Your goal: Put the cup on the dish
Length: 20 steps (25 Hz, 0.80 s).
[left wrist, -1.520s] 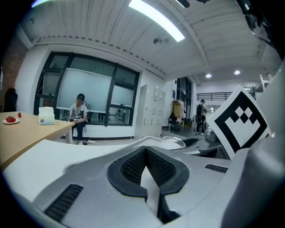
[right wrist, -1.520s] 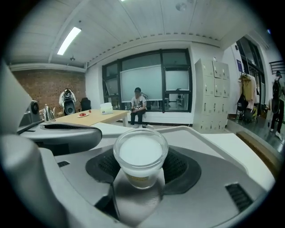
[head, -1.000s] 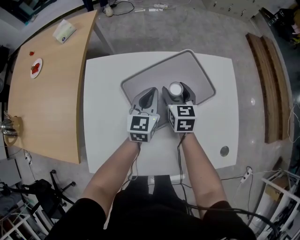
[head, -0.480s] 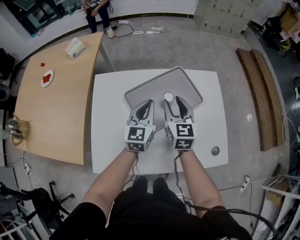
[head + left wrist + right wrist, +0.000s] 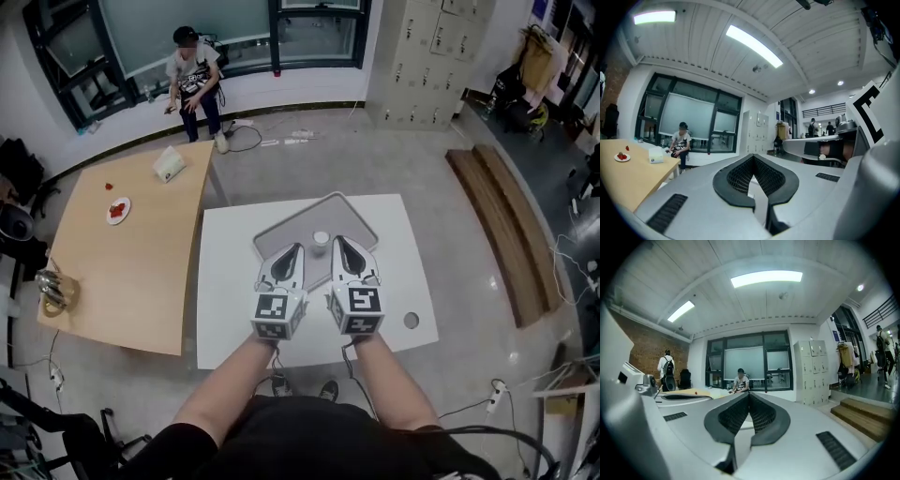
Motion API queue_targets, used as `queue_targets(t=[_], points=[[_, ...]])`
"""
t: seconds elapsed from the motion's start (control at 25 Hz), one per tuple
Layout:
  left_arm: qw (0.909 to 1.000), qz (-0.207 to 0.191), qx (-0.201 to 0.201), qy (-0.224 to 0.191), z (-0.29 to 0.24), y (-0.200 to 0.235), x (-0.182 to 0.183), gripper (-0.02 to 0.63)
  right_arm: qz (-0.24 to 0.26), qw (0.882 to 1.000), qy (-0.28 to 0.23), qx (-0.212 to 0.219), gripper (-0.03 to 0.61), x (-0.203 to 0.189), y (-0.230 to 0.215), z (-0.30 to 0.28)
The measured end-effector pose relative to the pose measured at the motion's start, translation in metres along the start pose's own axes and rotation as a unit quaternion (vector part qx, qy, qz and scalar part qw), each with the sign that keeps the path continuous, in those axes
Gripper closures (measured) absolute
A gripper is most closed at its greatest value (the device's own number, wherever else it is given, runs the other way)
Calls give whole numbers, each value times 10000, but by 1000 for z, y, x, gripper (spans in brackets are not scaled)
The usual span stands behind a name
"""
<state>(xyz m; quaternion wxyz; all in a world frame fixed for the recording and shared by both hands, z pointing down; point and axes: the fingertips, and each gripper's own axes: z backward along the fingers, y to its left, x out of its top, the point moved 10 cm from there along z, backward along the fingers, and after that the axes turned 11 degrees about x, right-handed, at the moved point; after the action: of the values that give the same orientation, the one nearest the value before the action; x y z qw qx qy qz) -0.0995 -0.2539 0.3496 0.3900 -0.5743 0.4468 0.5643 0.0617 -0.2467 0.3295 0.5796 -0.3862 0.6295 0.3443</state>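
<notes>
My left claw clenched empty, my right claw closing shut on nothing, cup upright on tray by their tips

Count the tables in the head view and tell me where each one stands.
2. A white table is straight ahead of the person; a wooden table stands to its left. Others may lie outside the frame.

I count one cup, one tray, one white tabletop, one wooden tabletop, my left tongs and my right tongs.
</notes>
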Motion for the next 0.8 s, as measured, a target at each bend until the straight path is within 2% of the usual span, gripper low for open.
queue_targets(t=[0.12,0.28,0.48,0.64,0.8], points=[[9999,71,-39,-131,26,-7,20,607,-75,9999,-151,5,565,20,20,29],[9998,124,-181,-13,54,-17,36,607,43,9999,-116,90,566,30,38,57],[9992,28,-402,-62,62,-22,30,607,54,9999,-123,71,566,33,42,67],[9991,187,-373,-51,69,-29,39,607,13,9999,-18,122,566,34,45,72],[9991,186,-388,15,69,-32,38,607,6,9999,-36,140,566,34,43,72]])
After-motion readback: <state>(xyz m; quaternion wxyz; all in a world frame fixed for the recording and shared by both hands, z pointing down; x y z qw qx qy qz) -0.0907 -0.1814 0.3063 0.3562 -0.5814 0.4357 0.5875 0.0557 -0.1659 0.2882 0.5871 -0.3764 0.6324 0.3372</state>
